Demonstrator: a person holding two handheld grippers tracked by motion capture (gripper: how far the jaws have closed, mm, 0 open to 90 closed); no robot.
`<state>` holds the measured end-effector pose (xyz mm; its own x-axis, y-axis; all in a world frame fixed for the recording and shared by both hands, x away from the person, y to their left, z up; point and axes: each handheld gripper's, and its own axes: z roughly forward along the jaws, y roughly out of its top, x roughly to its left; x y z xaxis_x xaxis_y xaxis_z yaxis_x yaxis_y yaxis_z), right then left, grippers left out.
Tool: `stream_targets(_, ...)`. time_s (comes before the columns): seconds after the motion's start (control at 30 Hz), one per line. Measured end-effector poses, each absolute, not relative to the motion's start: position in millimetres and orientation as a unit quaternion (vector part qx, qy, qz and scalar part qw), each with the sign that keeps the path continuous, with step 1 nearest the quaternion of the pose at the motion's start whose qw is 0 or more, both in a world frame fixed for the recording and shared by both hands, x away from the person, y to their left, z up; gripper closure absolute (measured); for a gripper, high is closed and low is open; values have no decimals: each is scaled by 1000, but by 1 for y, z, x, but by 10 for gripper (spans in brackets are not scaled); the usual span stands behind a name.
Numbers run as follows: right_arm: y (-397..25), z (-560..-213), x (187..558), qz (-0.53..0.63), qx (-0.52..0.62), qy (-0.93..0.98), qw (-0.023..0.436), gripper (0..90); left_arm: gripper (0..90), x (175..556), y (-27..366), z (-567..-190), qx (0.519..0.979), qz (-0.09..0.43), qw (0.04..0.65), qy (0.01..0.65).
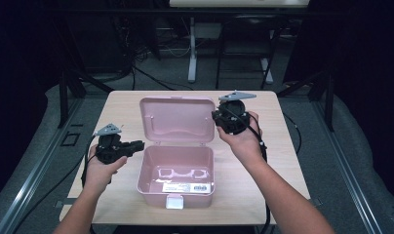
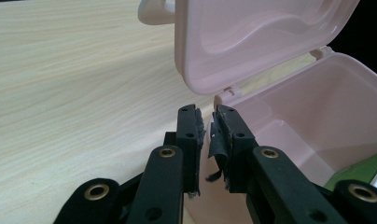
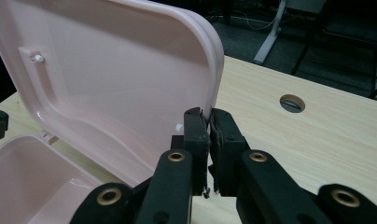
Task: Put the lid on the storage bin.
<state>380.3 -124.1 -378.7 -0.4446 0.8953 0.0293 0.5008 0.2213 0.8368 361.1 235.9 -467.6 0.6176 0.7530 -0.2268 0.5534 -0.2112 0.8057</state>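
right gripper [image 3: 209, 122] has its jaws pressed on the right edge of the raised lid [image 3: 107, 88] of the pink box [image 1: 176, 168], gripping that rim; the right gripper view shows the rim running into the slot between the pads. in the high view the right gripper [image 1: 223, 118] sits at the lid's [image 1: 176, 119] right edge, held in the right hand [image 1: 244, 139]. left gripper [image 2: 206, 125] has jaws nearly together with a thin gap, nothing between them, torn pad tape hanging off one pad; its tips are just beside the box's near corner by the hinge. in the high view the left gripper [image 1: 136, 145] is held in the left hand [image 1: 101, 168] just off the box's left wall, pointing at it.

box stands open at the middle of the table [image 1: 127, 105], nearer the front edge, lid up behind it toward the far edge. white label [image 1: 186, 187] with a barcode lies in the box by its front wall; print too small to read. white latch [image 1: 174, 201] on the front wall. pale outlines on the box floor, unclear what they are.

left gripper view shows a green and white bit [image 2: 371, 175] low in the box [image 2: 308, 116], the hinge tabs and the handle [image 2: 156, 11] behind the lid [image 2: 252, 37]. right gripper view shows a round cable hole [image 3: 292, 102] in the table [image 3: 317, 135], white pegs inside the lid, and a desk leg [image 3: 269, 35] on the floor beyond the far edge.
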Motion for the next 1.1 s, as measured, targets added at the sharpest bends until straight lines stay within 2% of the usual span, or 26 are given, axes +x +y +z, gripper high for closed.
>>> stream_targets(1.1,-127,-382,342,428,438,745,262,865,764,344,243,-435,765,137,478,409)
